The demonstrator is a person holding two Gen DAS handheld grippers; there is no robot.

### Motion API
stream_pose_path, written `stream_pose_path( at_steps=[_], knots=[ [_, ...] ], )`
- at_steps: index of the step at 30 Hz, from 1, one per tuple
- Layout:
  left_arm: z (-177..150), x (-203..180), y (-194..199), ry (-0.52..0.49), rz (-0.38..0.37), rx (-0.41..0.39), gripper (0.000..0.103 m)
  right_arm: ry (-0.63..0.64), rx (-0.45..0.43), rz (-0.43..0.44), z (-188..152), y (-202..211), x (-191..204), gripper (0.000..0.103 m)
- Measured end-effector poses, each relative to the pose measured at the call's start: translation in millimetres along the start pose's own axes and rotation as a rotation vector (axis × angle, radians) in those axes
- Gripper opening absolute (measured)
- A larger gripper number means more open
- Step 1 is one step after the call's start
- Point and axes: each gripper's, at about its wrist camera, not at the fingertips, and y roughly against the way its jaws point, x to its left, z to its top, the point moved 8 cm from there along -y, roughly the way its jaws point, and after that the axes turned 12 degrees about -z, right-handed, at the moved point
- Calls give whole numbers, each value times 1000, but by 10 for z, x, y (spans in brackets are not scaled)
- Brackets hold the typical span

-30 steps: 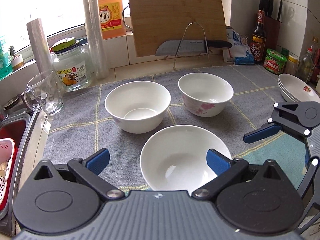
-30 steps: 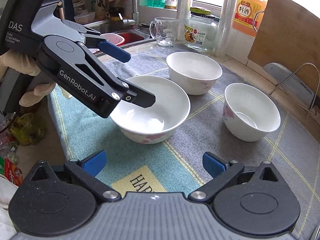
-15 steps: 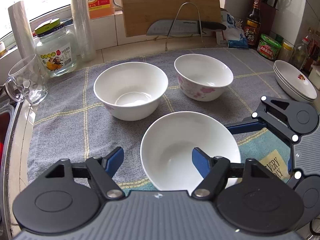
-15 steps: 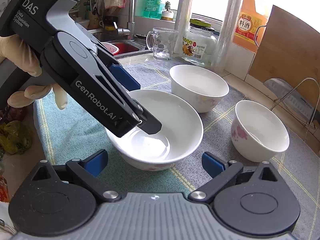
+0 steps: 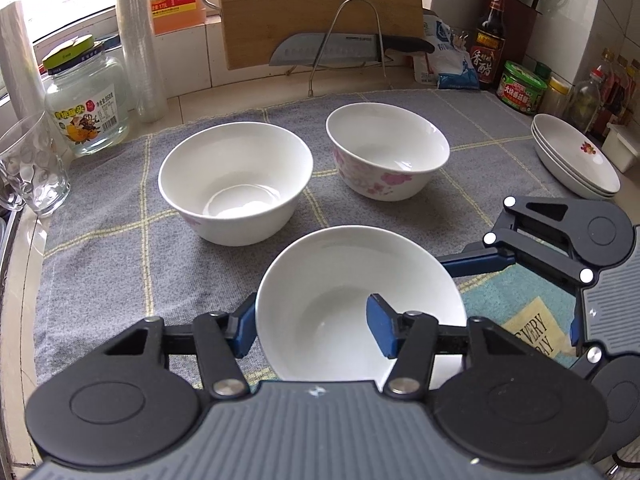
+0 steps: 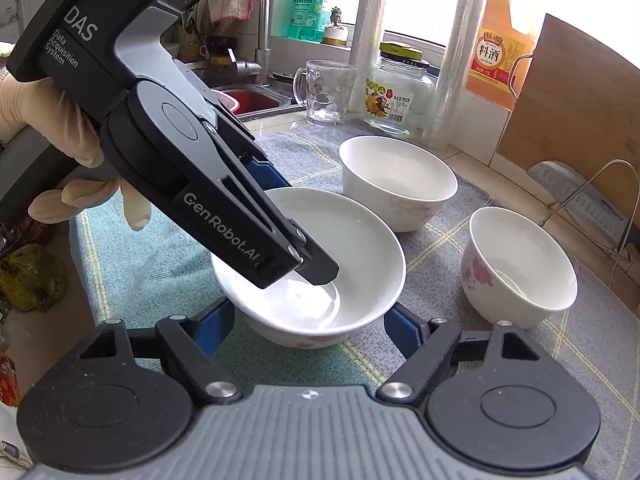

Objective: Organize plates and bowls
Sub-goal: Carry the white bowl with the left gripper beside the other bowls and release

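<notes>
Three white bowls stand on a grey checked mat (image 5: 120, 264). On the nearest bowl (image 5: 340, 280) (image 6: 360, 248), my left gripper (image 5: 312, 330) (image 6: 292, 220) has just been closing. It is now shut on the near wall, with one pad inside and one outside. My right gripper (image 6: 310, 330) (image 5: 524, 294) stands open at the same bowl's other side, its pads wide of the wall. Behind are a plain bowl (image 5: 236, 180) (image 6: 398, 180) and a pink-flowered bowl (image 5: 386, 152) (image 6: 520, 264). Stacked plates (image 5: 576, 156) sit at the far right.
A glass mug (image 5: 28, 172) and a jar (image 5: 86, 96) stand at the mat's left edge. A knife on a wire rack (image 5: 344, 50) leans before a cutting board at the back. Sauce bottles (image 5: 486, 36) crowd the right corner. A sink (image 6: 248, 100) lies beyond the mug.
The left gripper's jaws closed from wide open onto the near bowl's wall as it moved in and tipped downward. The right gripper drew closer to the same bowl.
</notes>
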Motion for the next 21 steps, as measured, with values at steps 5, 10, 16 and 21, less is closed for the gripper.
stream_pose_path(
  at_steps=[5, 10, 16, 21],
  knots=[
    [9, -33, 13, -1, -8, 2, 56, -5, 15, 6, -3, 13, -14, 85],
    [22, -134, 26, -9, -31, 1, 56, -8, 18, 5, -36, 126, -58, 85],
    [109, -370, -35, -38, -81, -6, 56, -28, 35, -16, -129, 292, -236, 85],
    [213, -593, -138, -68, -127, -9, 56, -50, 52, -53, -254, 436, -446, 85]
  ],
)
